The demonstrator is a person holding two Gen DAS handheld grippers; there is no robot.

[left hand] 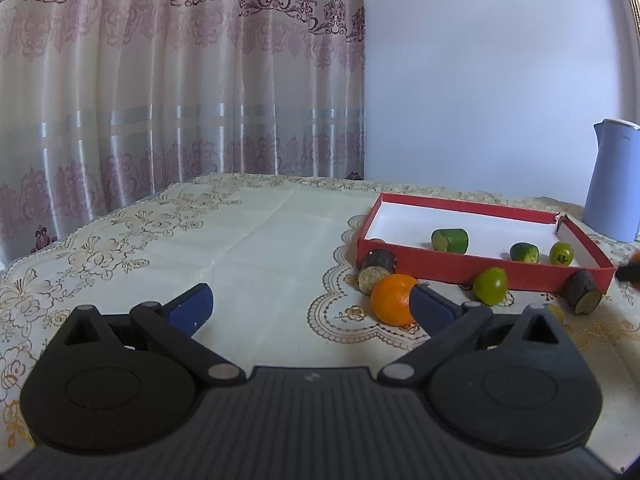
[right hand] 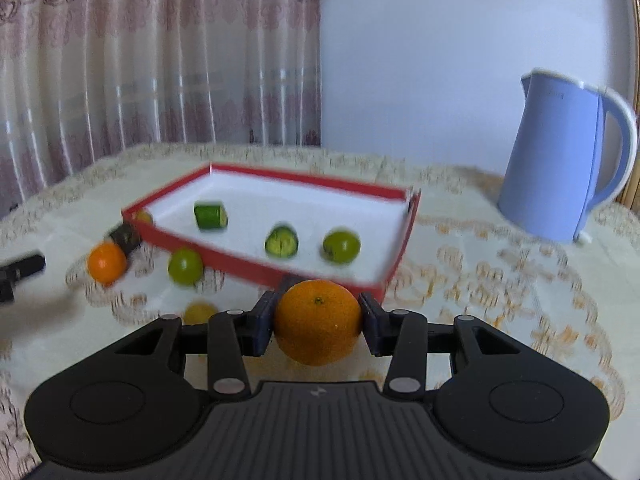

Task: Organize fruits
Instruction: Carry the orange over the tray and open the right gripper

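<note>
The right hand-held gripper (right hand: 318,320) pinches an orange (right hand: 318,322) between both pads, clear of the desk (right hand: 500,300), apparently for transfer into the red tray (right hand: 256,268) directly beyond it. The left hand-held gripper (left hand: 310,304) is spread and empty, near a second orange (left hand: 390,300) lying outside the tray's near-left corner. A green fruit (right hand: 185,266) also waits outside; three green pieces lie inside. Motion blur obscures detail; a yellowish item behind the right linkage cannot be identified.

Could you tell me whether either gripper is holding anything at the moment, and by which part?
The right gripper holds an orange, its pads pressing on opposite sides across its middle. The left gripper is open and holds nothing.
</note>
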